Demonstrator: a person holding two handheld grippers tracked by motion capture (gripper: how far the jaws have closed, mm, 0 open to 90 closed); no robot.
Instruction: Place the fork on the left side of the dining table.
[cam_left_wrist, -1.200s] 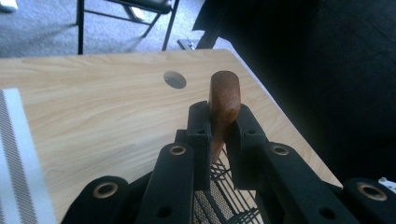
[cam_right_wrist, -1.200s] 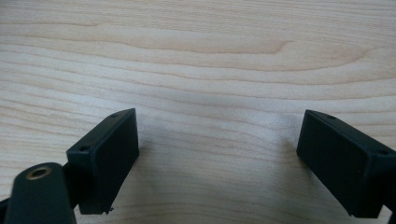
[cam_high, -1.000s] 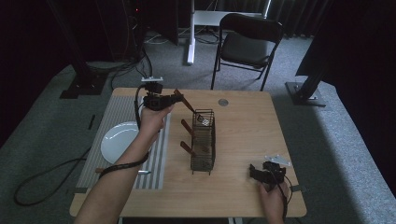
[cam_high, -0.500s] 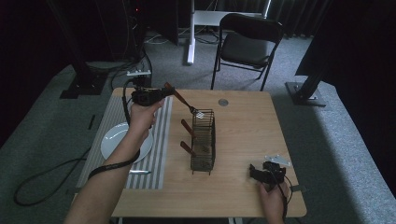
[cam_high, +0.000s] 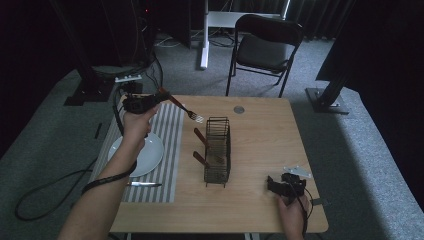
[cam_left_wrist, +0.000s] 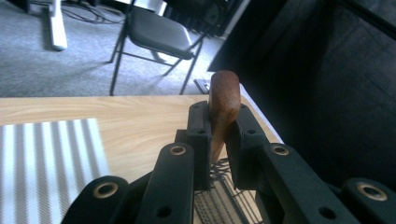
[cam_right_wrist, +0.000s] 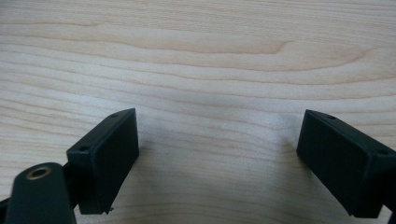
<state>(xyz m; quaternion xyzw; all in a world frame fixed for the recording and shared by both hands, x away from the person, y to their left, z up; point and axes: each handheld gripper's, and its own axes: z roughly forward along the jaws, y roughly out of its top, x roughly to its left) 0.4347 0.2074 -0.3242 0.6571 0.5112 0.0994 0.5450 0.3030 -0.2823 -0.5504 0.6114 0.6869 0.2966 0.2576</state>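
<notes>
**High view: my fork has left the rack and moved toward the mat**

High view, nearest to me, shows my right gripper (cam_high: 286, 187) at about 5 o'clock on the table (cam_high: 260, 125). It has not moved in the last second. Its jaws are wide apart with nothing between them, and the right gripper view shows only bare wood grain under them.

Farther out, at the centre, stands the wire rack (cam_high: 217, 150). Two brown handles (cam_high: 201, 137) lean out of its left side. At 9 o'clock lie the white plate (cam_high: 145, 152) and a knife (cam_high: 142, 184) on the striped mat (cam_high: 162, 145).

Farthest, at 11 o'clock, is my left gripper (cam_high: 159, 96). A second ago it held the fork (cam_high: 182, 107) just beside the rack top; now it is higher and more to the left, above the far edge of the mat. The jaws are pressed together on the wooden handle, as the left gripper view shows. The tines point down toward the rack.

I judge that I am taking cutlery out of the rack to place it by the plate, and that this piece is now free.

I can read no brand, label or writing anywhere.
</notes>
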